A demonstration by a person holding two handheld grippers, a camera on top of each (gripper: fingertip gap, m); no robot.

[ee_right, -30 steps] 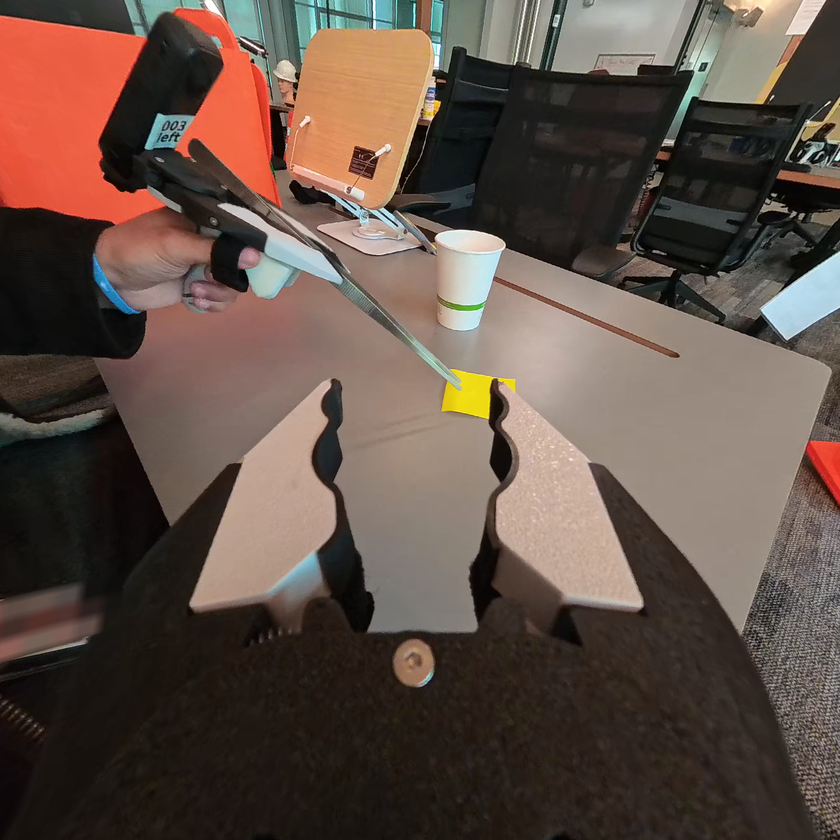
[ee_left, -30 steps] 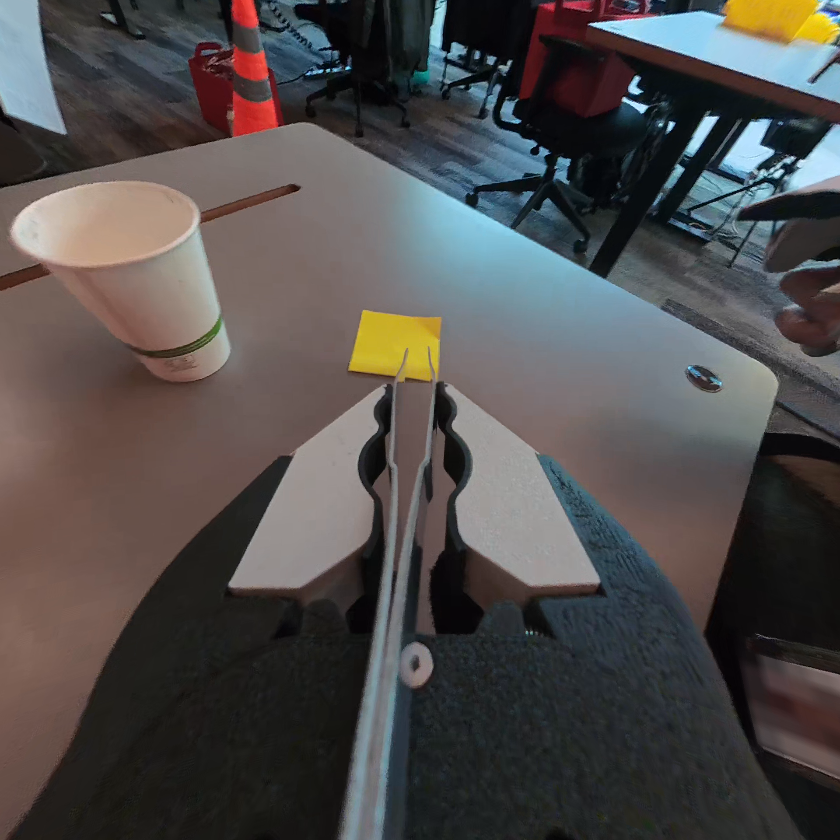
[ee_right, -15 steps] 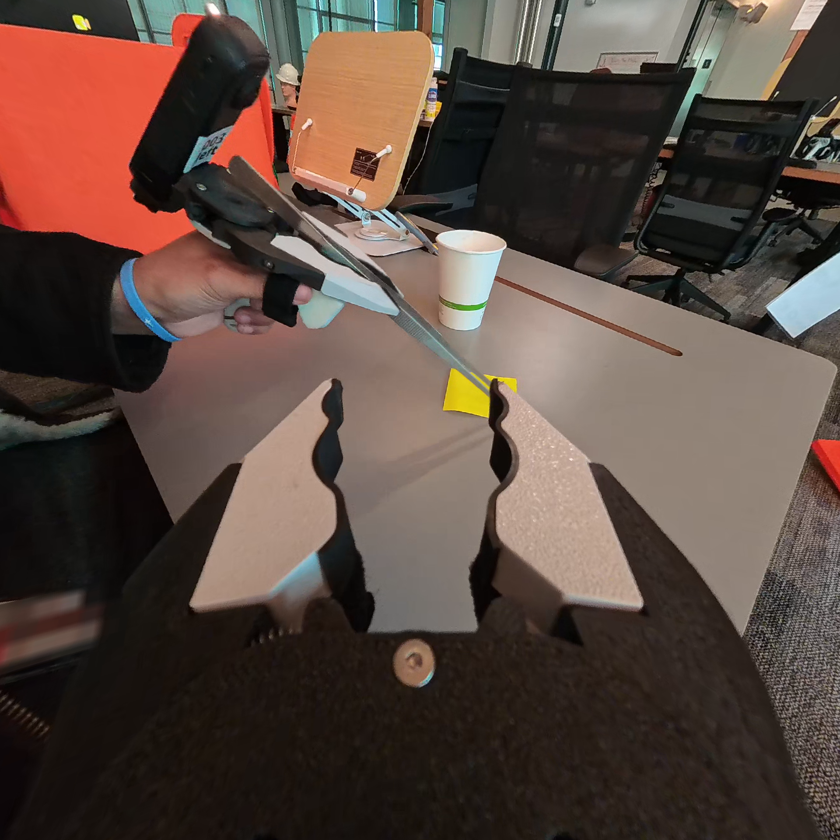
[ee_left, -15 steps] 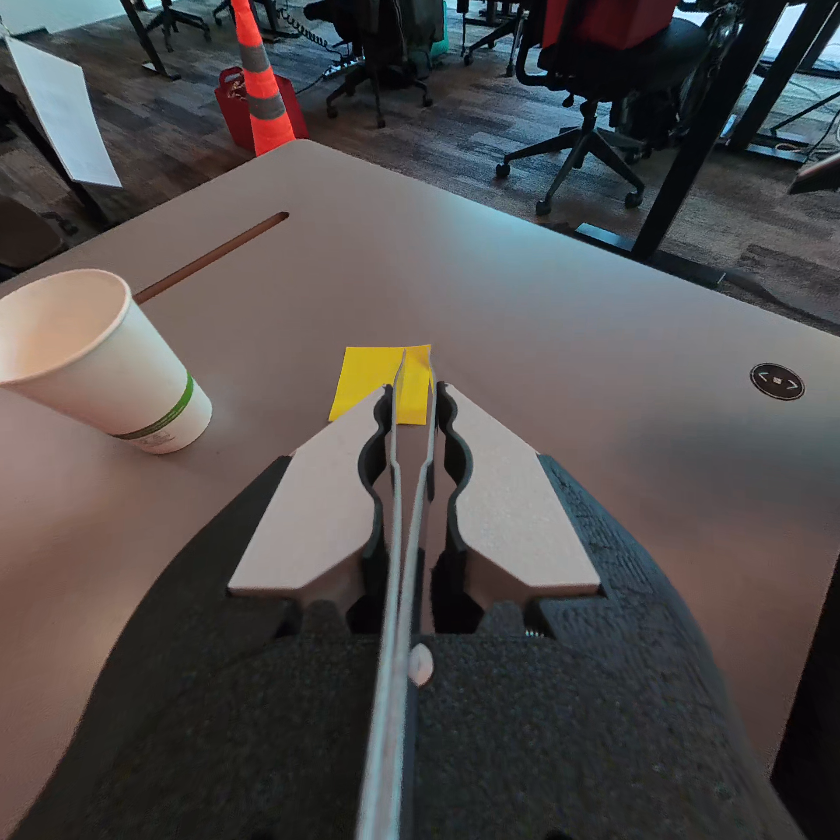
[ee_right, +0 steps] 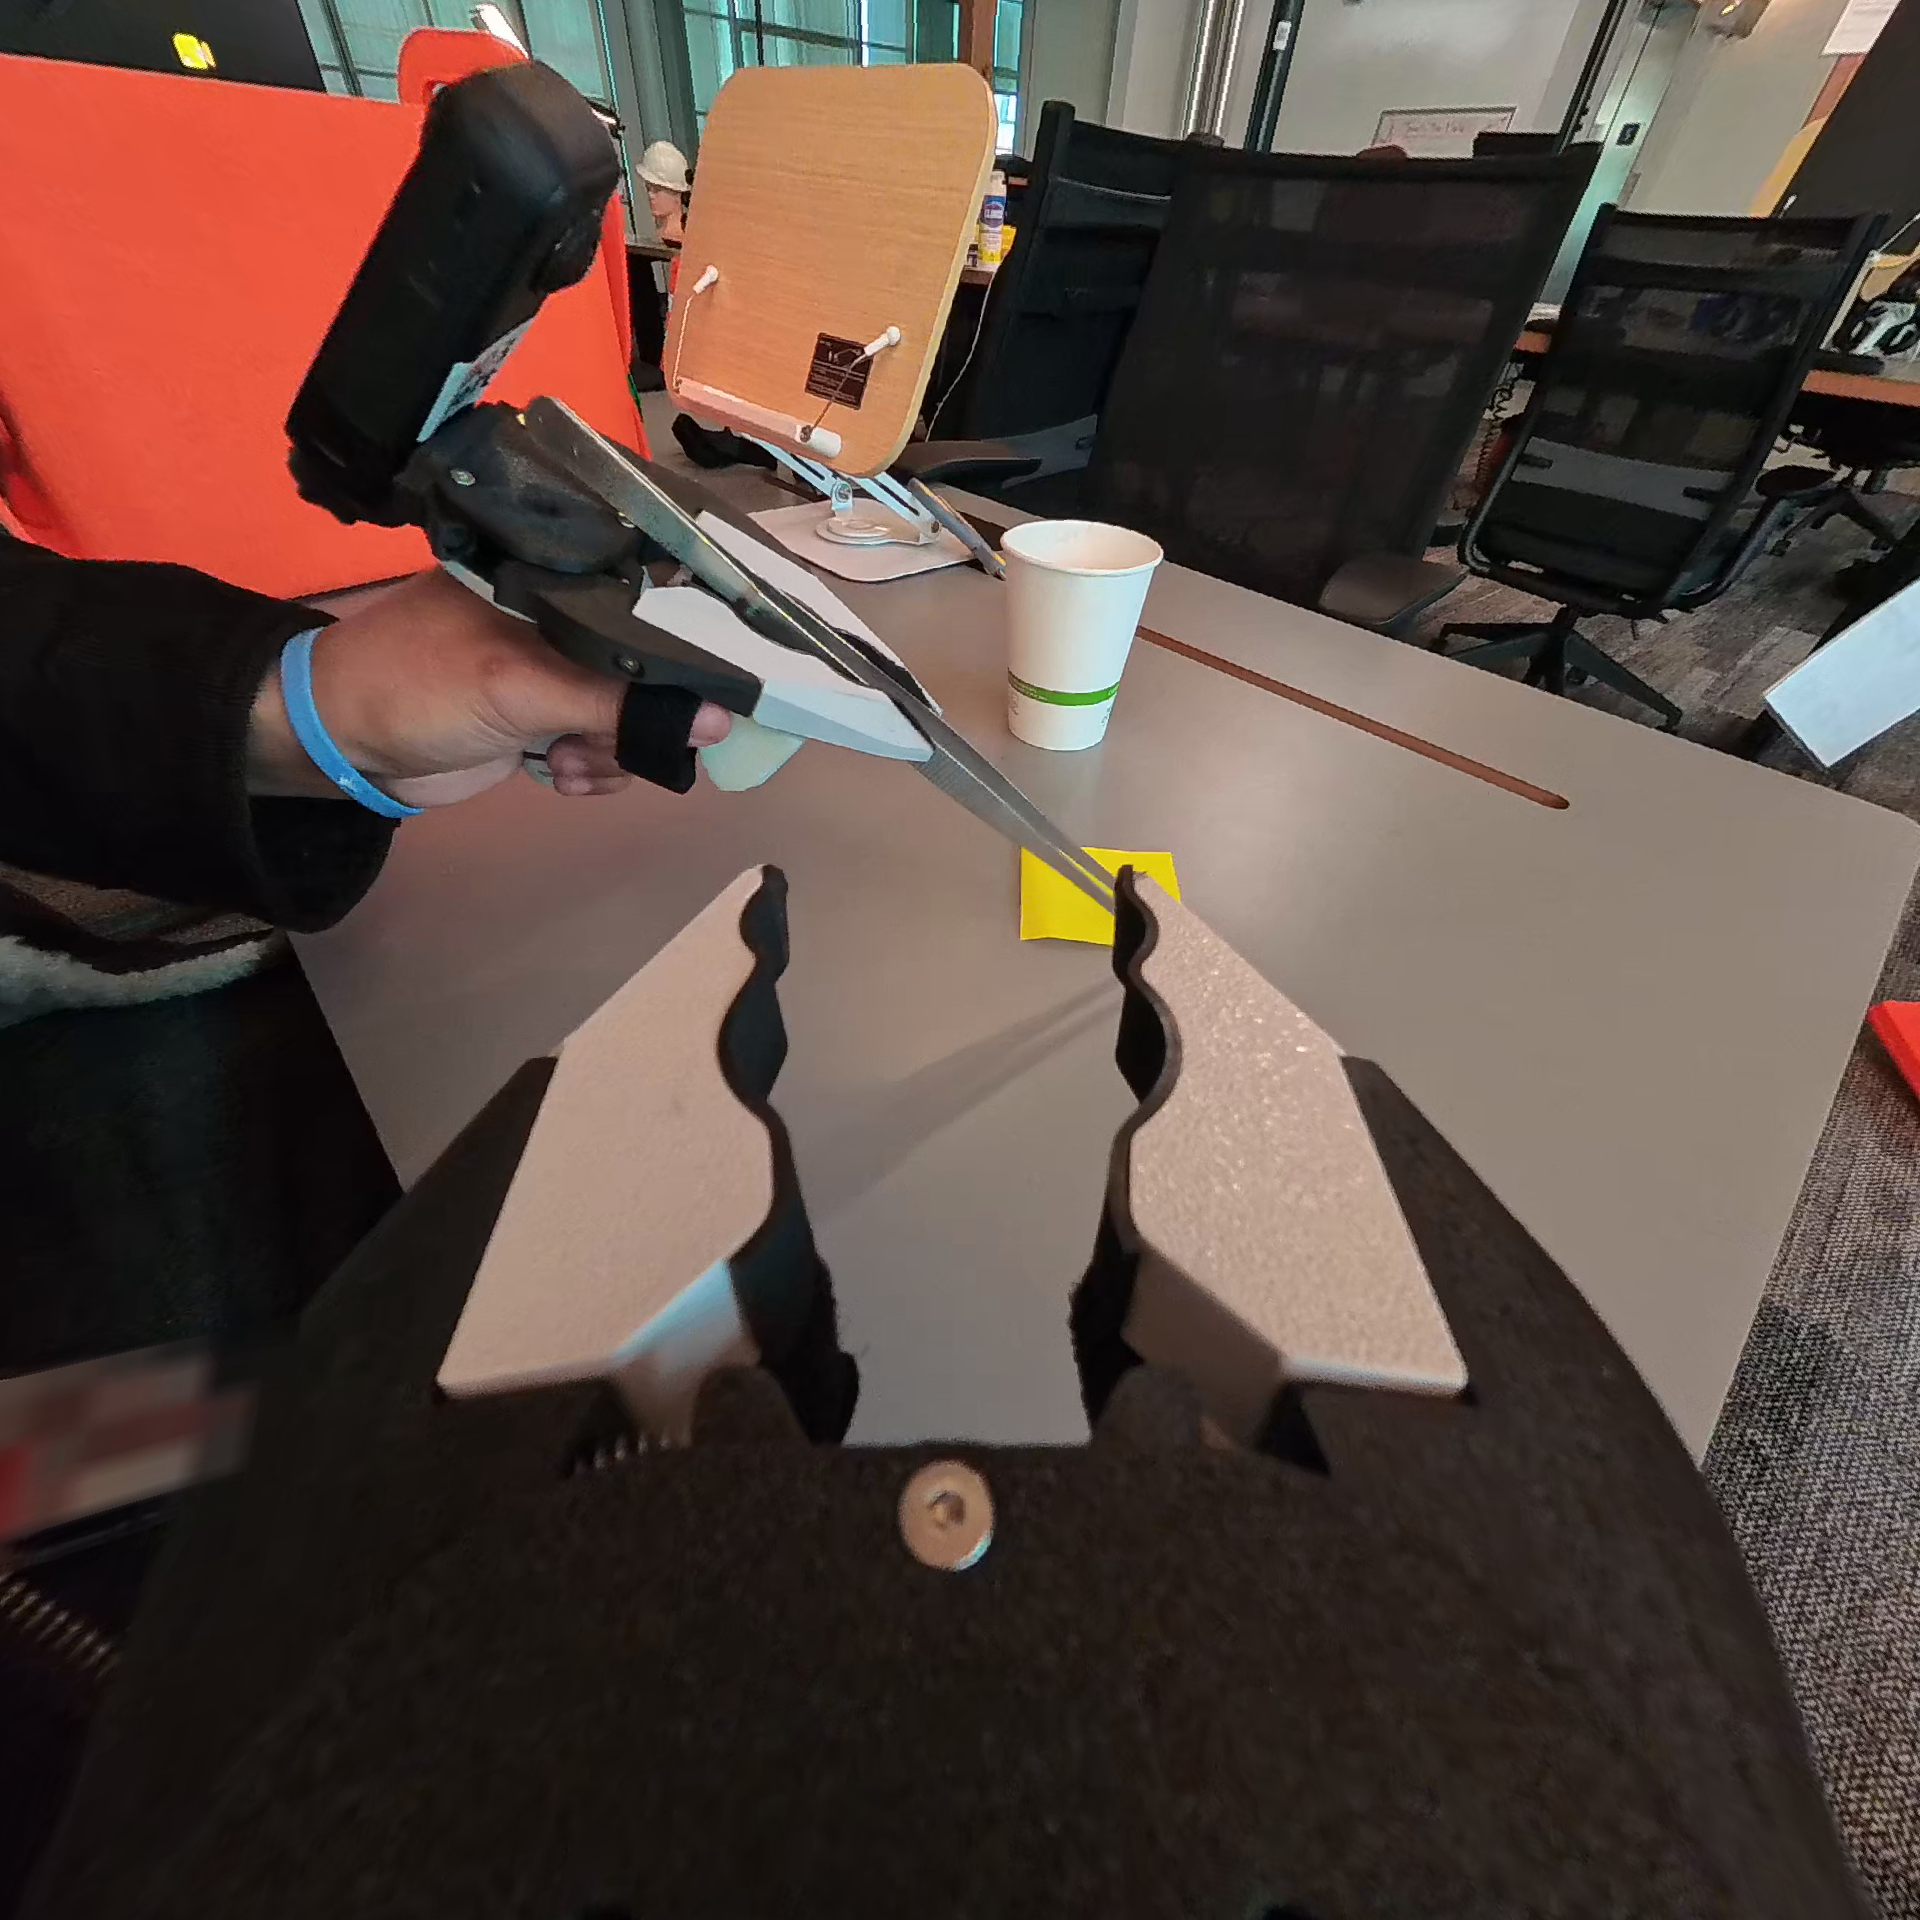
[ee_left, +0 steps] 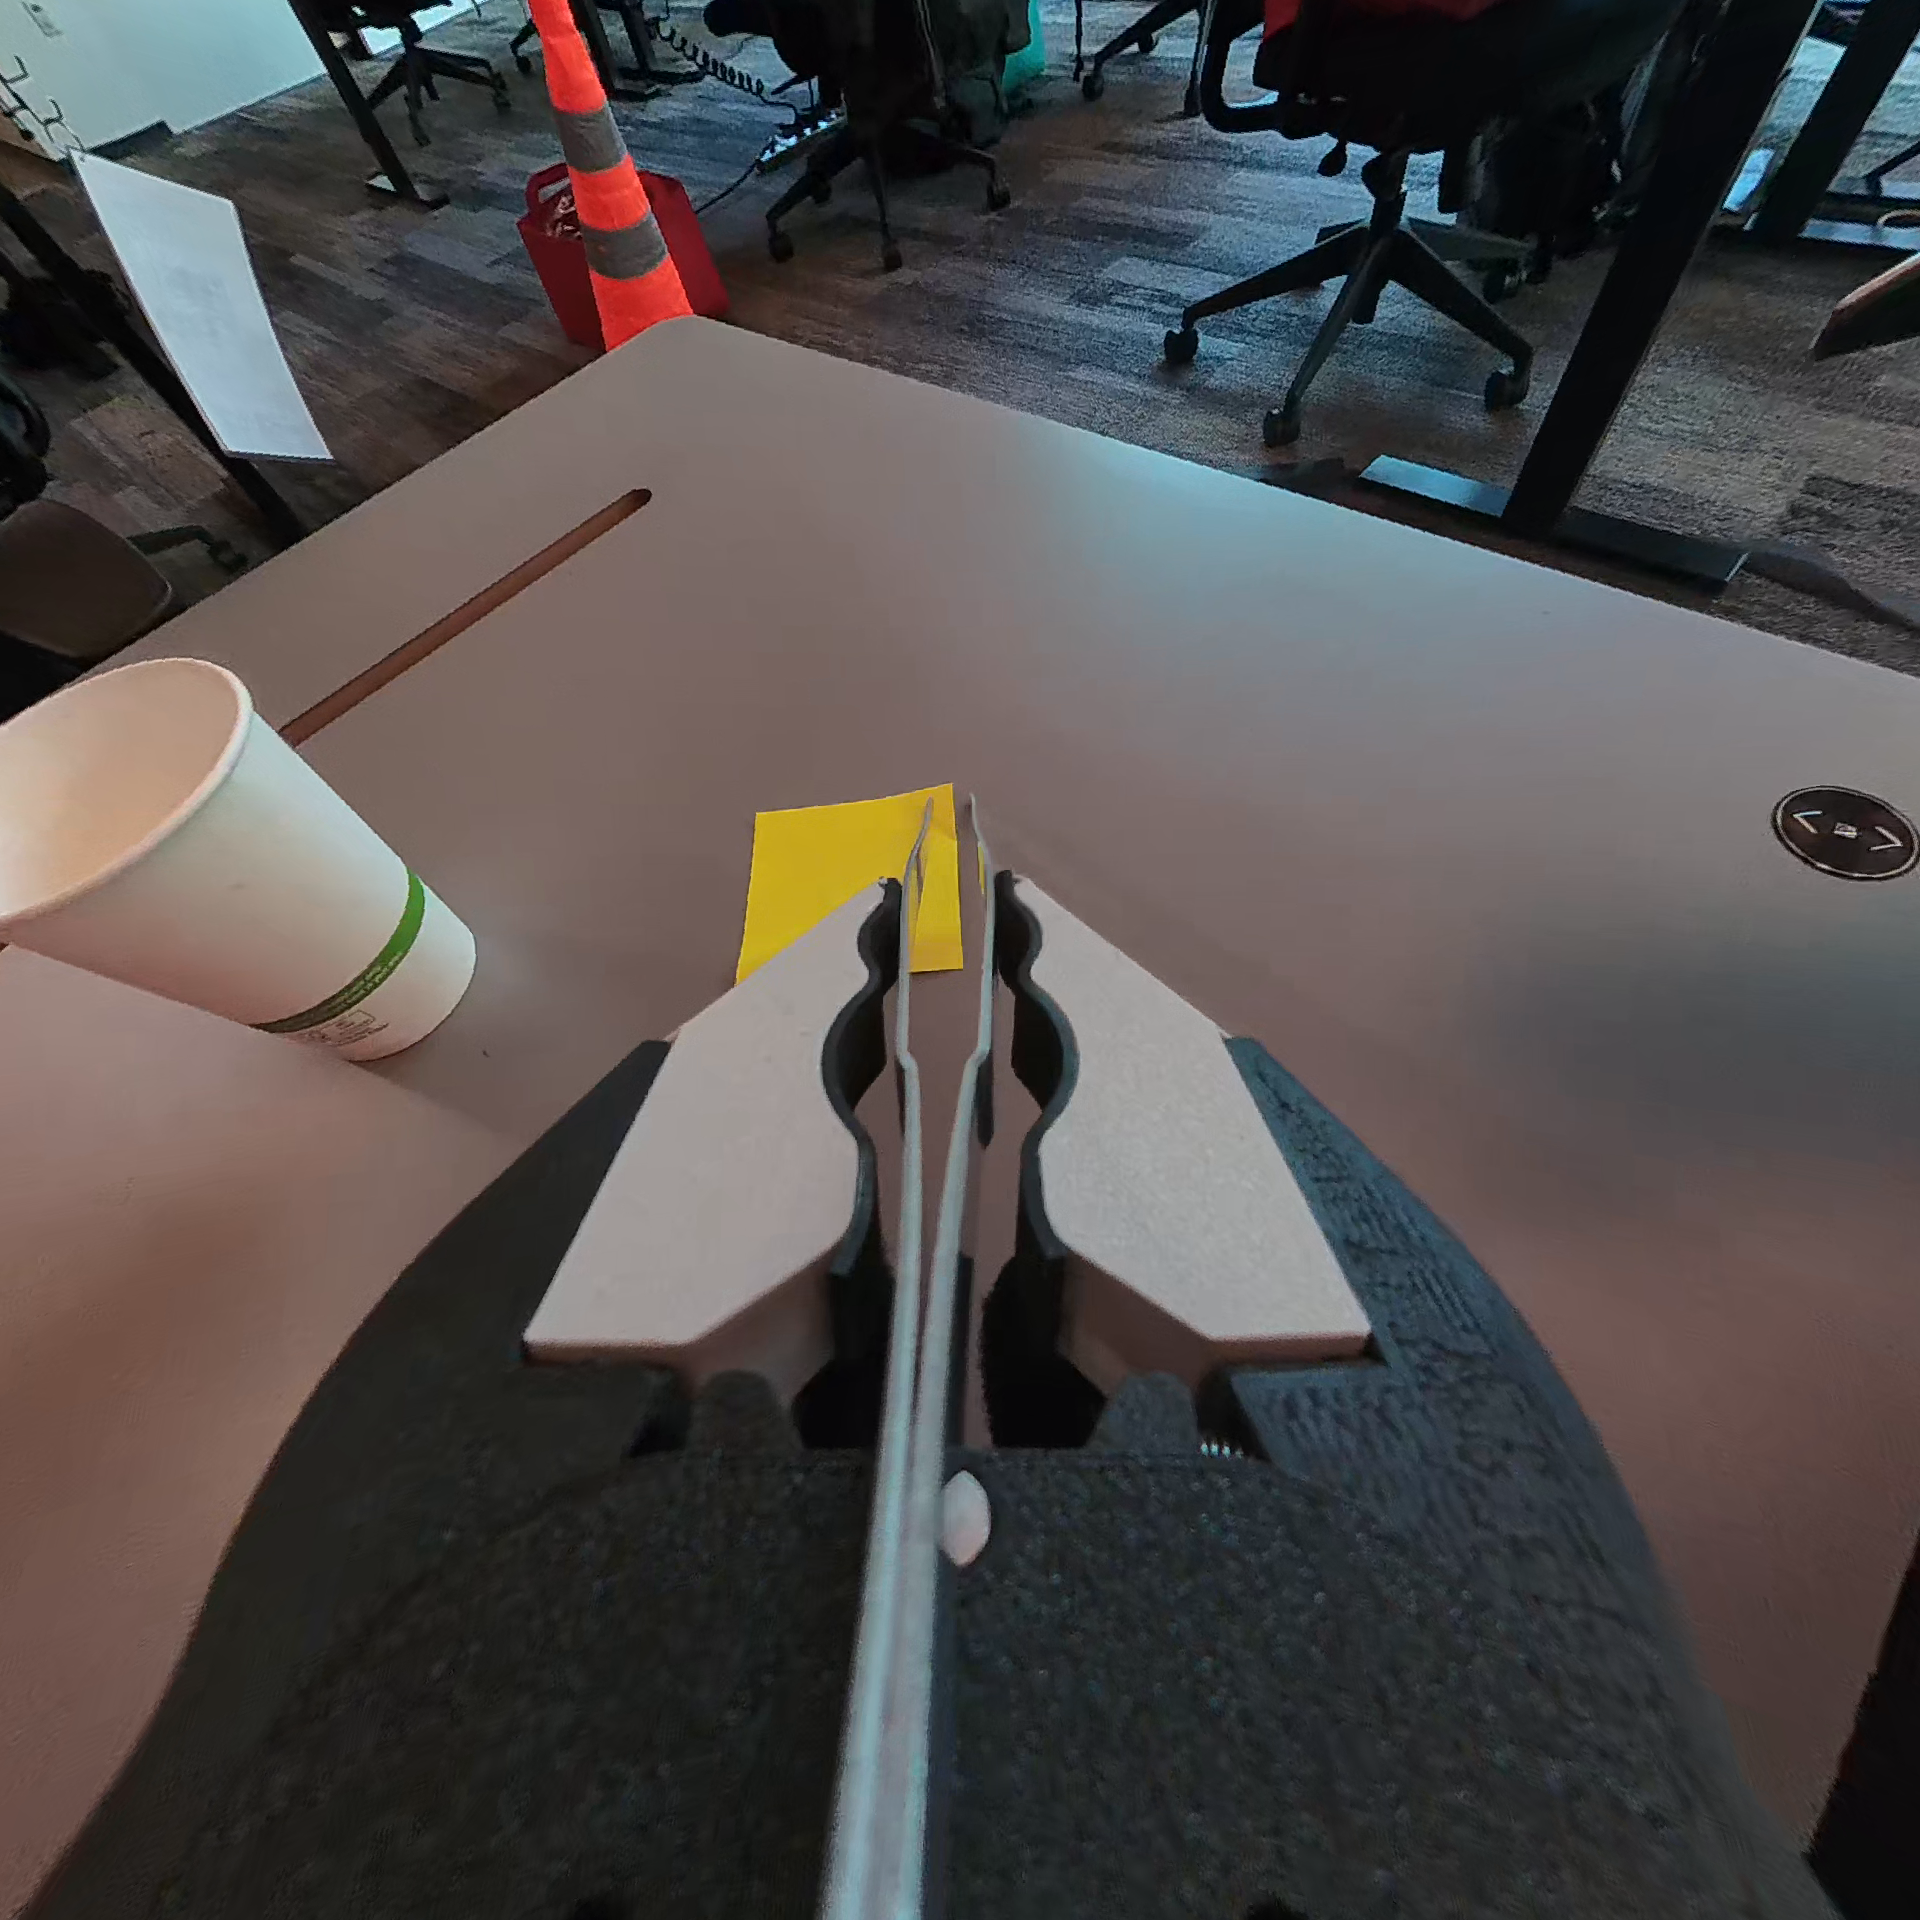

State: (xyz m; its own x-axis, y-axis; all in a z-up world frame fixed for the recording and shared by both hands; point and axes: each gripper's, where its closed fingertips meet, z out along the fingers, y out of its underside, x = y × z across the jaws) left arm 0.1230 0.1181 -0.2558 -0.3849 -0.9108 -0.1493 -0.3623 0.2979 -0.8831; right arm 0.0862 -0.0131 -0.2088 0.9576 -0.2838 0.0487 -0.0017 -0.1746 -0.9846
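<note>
My left gripper (ee_left: pixel 945 883) is shut on a pair of metal tweezers (ee_left: pixel 914 1195) that stick out past its fingers. The tweezer tips stand slightly apart, low over the far right edge of a yellow sticky note (ee_left: pixel 821 883) lying flat on the grey table (ee_left: pixel 1299 831). Whether they touch the note I cannot tell. A white paper cup (ee_left: pixel 208 862) with a green band stands left of the note. In the right wrist view a hand (ee_right: pixel 447 696) holds the left gripper (ee_right: pixel 862 717), its tweezers (ee_right: pixel 997 800) reaching down to the note (ee_right: pixel 1060 904). My right gripper (ee_right: pixel 948 878) is open and empty, hovering near the table's front edge.
A wooden book stand (ee_right: pixel 831 260) sits at the table's back, beyond the cup (ee_right: pixel 1070 634). An orange partition (ee_right: pixel 156 312) is at the left and black office chairs (ee_right: pixel 1299 343) stand behind. A slot (ee_left: pixel 468 613) and a round black disc (ee_left: pixel 1844 831) mark the tabletop. A traffic cone (ee_left: pixel 603 197) stands on the floor. The gap from one gripper's tips to the other's is roughly 15 centimeters.
My left gripper has moved forward and lower, carrying the tweezer tips from the note's near edge across to its far right edge. My right gripper has stayed put and open.
</note>
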